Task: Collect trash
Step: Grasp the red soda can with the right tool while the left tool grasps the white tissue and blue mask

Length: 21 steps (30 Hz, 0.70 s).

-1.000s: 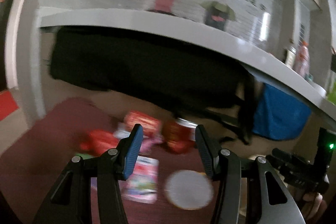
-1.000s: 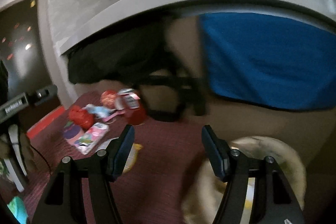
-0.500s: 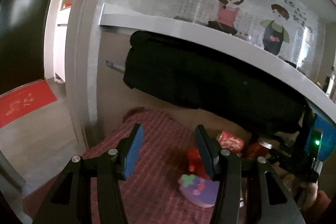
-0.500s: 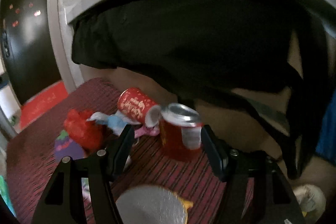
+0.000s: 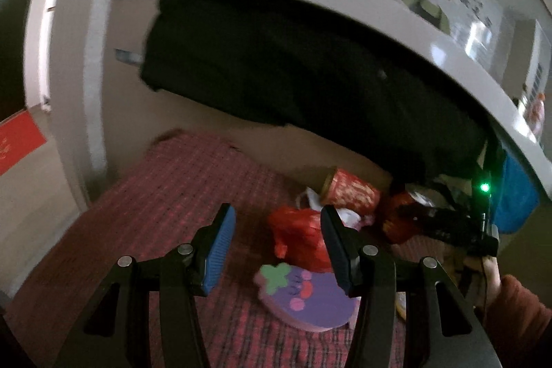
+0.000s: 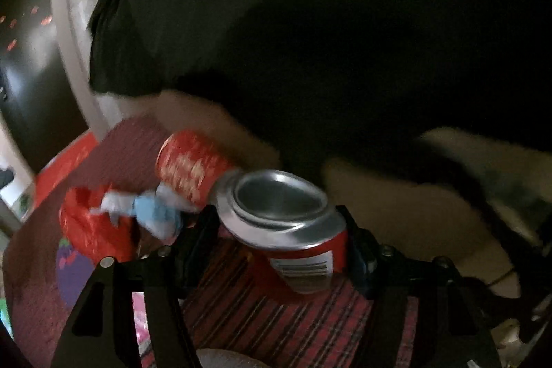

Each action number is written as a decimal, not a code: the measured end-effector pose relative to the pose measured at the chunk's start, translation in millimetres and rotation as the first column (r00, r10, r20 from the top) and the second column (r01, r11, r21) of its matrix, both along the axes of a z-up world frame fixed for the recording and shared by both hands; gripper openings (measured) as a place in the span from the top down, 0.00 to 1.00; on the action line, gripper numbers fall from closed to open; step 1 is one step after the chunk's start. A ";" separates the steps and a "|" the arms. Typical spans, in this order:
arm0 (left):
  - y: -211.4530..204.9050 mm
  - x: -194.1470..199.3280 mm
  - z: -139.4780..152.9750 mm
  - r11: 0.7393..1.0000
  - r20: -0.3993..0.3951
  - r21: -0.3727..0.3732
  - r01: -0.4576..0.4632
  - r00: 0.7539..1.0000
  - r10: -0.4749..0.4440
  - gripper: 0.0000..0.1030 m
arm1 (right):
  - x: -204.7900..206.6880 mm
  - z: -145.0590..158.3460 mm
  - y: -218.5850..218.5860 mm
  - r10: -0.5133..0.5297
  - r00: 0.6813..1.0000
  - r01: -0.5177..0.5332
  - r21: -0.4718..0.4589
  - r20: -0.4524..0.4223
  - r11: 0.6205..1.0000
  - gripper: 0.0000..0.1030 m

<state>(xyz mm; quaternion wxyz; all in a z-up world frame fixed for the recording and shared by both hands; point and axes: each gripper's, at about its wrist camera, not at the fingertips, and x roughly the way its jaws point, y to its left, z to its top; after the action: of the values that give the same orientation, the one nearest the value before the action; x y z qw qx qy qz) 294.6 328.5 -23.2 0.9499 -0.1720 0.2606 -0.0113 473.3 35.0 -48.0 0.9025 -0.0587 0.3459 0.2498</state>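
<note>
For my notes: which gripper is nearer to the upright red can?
Right. The right gripper has just been closing around the upright red can; the left gripper hovers apart, beside it.

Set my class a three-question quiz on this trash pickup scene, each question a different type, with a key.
1. True or false: the left gripper holds the purple pack.
2. What stands between the fingers of the right gripper? A. upright can B. red bag C. white disc
3. Fill in: the other red can lies on its ___.
Key: 1 false, its jaws are open and empty. 2 A; the jaws have just been closing on it. 3 side.
</note>
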 end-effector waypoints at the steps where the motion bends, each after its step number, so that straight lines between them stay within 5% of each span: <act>1: -6.7 7.2 -2.2 1.000 -0.012 -0.001 0.020 1.000 -0.020 0.49 | -4.0 -3.2 1.0 0.009 1.000 -0.009 -0.006 0.004 1.000 0.55; 6: -44.0 36.7 -9.4 0.994 -0.056 -0.004 0.107 0.993 -0.107 0.49 | -29.7 -4.2 -12.9 0.043 0.999 -0.042 0.031 -0.027 0.999 0.72; 14: -106.4 92.7 -20.1 0.980 -0.071 0.166 0.113 0.992 -0.102 0.47 | -97.4 3.3 -51.4 0.065 0.997 -0.061 0.092 -0.034 0.994 0.72; 18: -110.7 114.7 -39.4 0.978 -0.139 0.188 0.088 0.988 -0.062 0.48 | -120.3 2.9 -64.9 0.059 0.997 -0.052 0.151 -0.046 0.987 0.72; 21: -110.4 119.6 -47.4 0.978 -0.174 0.192 0.085 0.983 -0.052 0.65 | -129.8 3.8 -66.7 0.058 0.997 -0.048 0.171 -0.053 0.984 0.72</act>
<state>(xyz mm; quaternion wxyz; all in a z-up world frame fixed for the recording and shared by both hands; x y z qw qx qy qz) 414.2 218.1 -70.6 0.9360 -0.0675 0.3453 -0.0034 343.5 -31.7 -44.2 0.8869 0.0163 0.3479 0.3036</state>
